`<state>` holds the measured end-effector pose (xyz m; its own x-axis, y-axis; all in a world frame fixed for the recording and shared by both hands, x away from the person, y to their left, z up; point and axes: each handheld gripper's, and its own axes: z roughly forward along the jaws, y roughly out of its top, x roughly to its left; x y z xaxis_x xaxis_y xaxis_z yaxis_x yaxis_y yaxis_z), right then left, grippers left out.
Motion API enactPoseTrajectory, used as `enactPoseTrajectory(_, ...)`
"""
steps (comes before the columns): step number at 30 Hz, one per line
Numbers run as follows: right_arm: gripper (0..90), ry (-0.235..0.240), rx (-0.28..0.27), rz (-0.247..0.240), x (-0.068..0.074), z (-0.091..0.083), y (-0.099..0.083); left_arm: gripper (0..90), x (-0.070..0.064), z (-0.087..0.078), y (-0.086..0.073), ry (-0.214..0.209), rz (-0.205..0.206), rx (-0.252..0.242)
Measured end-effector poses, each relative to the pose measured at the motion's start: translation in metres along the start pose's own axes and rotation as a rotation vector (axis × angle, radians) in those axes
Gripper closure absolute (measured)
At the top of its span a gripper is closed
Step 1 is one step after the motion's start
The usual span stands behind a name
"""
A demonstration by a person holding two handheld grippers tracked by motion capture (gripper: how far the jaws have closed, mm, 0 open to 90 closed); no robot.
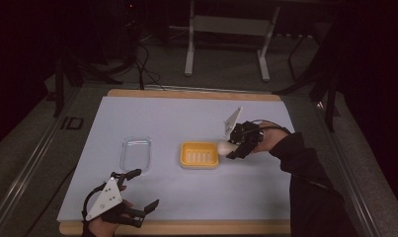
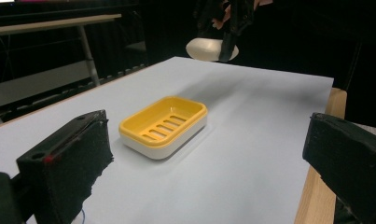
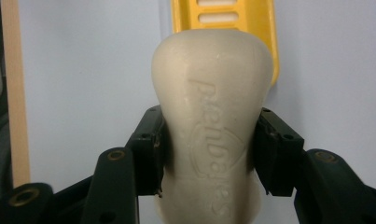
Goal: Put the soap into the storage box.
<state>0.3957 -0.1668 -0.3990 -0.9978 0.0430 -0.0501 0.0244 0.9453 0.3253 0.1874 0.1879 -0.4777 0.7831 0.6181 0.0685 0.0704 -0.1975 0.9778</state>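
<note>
White table cover [image 1: 186, 197]: your right gripper [image 1: 234, 148] clamps the soap bar [image 3: 213, 121], soap dish [image 1: 200, 154] just ahead, drop pending; left gripper [image 1: 137, 190] spread, idle.

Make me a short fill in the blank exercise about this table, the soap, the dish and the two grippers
1. The right gripper grips a pale bar of ____.
2. The soap dish on the table is white below and ____ on top.
3. The left gripper has its jaws ____ and holds nothing.
4. The clear lid lies to the ____ of the dish in the high view.

Missing words: soap; yellow; open; left
</note>
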Motion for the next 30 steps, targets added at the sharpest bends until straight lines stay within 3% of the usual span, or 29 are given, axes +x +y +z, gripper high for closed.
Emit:
enactPoseTrajectory(11,49.9,0.012,-0.028,-0.011,0.001,0.003,0.013,1.1,0.0,0.0,0.0,-0.003,0.002,0.001)
enactPoseTrajectory(21,49.9,0.008,-0.084,-0.057,0.003,0.001,0.036,1.2,0.0,0.0,0.0,-0.004,0.006,0.004)
enactPoseTrajectory(30,49.9,0.026,-0.088,-0.078,0.002,0.005,0.051,1.1,0.0,0.0,0.0,-0.006,0.006,0.006)
